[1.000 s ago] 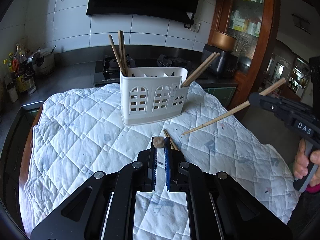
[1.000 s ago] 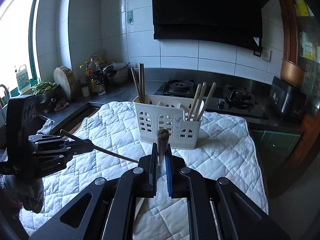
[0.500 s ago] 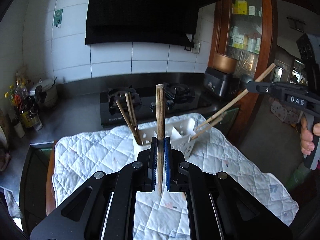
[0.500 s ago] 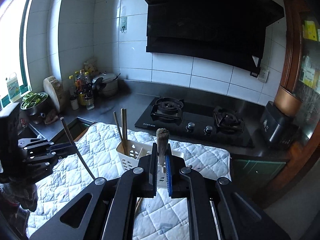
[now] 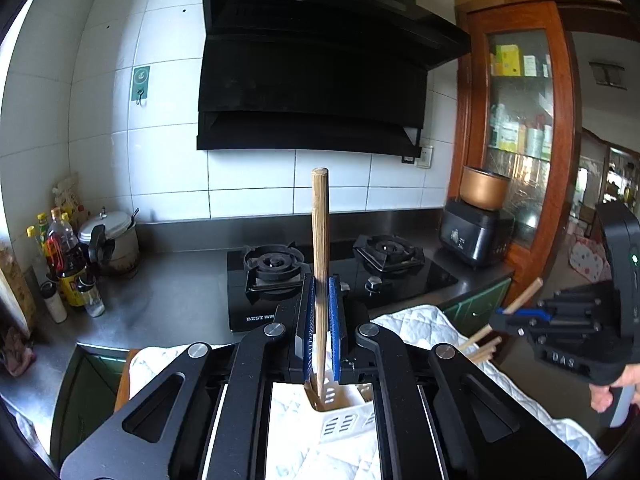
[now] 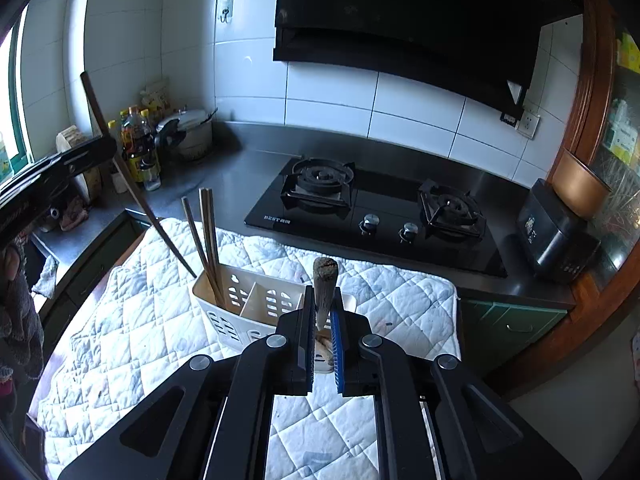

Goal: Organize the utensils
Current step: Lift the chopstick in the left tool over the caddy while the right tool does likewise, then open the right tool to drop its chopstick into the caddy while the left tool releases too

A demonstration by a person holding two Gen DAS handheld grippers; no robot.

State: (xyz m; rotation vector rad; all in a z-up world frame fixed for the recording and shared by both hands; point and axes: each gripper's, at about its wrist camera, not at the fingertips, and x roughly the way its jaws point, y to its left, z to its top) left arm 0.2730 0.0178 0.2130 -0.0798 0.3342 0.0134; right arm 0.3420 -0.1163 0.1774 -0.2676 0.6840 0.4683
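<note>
My left gripper (image 5: 320, 284) is shut on a wooden chopstick (image 5: 320, 220) held nearly upright, its lower tip over the left end compartment of the white utensil caddy (image 5: 344, 420). In the right wrist view, that left gripper (image 6: 108, 146) shows at the left, and its chopstick (image 6: 136, 192) slants down towards the caddy (image 6: 248, 308). My right gripper (image 6: 322, 296) is shut on another chopstick (image 6: 325, 276), above the caddy's right end. A few chopsticks (image 6: 208, 240) stand in the left compartment. More chopstick ends (image 5: 480, 348) stick out at the right end.
The caddy stands on a white quilted cloth (image 6: 120, 340) over a table. Behind it are a black two-burner stove (image 6: 380, 208), bottles (image 6: 138, 148) and a pot (image 6: 188, 132) at the back left, and a black appliance (image 6: 556, 232) at the right. A hand (image 5: 612, 392) holds the right gripper.
Both grippers have risen with their chopsticks. The left chopstick swung from lying forward to upright over the caddy's left end. The right gripper moved in above the caddy's right end.
</note>
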